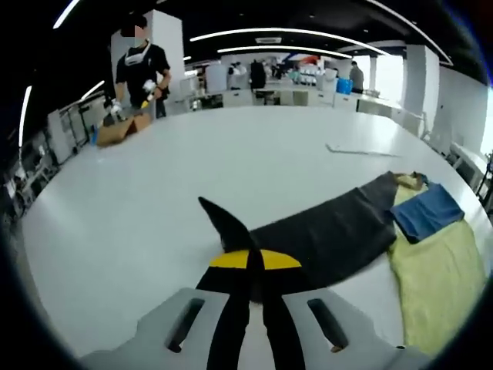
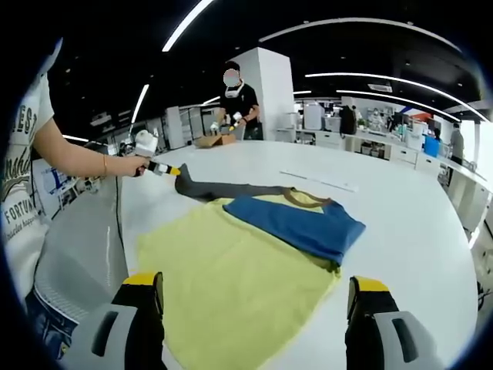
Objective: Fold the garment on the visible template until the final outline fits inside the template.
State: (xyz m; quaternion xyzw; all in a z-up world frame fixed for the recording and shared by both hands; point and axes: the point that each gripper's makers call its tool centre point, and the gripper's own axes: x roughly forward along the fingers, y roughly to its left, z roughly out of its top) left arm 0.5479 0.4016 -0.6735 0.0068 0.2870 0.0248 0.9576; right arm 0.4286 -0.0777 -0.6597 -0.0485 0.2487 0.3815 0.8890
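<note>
Left gripper (image 1: 248, 266): pressed together on the dark sleeve (image 1: 231, 227), lower centre of the left gripper view; in the right gripper view it sits at upper left, held in the person's hand (image 2: 132, 164).
Right gripper (image 2: 254, 308): spread wide, holding nothing, low in the right gripper view, above the near hem.
Garment (image 2: 231, 277): yellow body, blue panel (image 2: 296, 223) and a dark grey sleeve, lying flat on the white table (image 1: 231, 154); centre of the right gripper view, lower right of the left gripper view.
Template: cannot tell it apart from the table top; no outline is visible.
Reason for the hold: the sleeve is stretched straight out from the body, probably to draw it taut before folding it inward.
Arm pose: the person's forearm (image 2: 73, 154) reaches across from the left edge of the right gripper view, roughly level, with the wrist at the left gripper.
Reason for the idle tool: likely waiting to take the hem or steady the body.
Background: a person (image 1: 140, 65) stands at the table's far edge beside a cardboard box (image 1: 119, 129).
</note>
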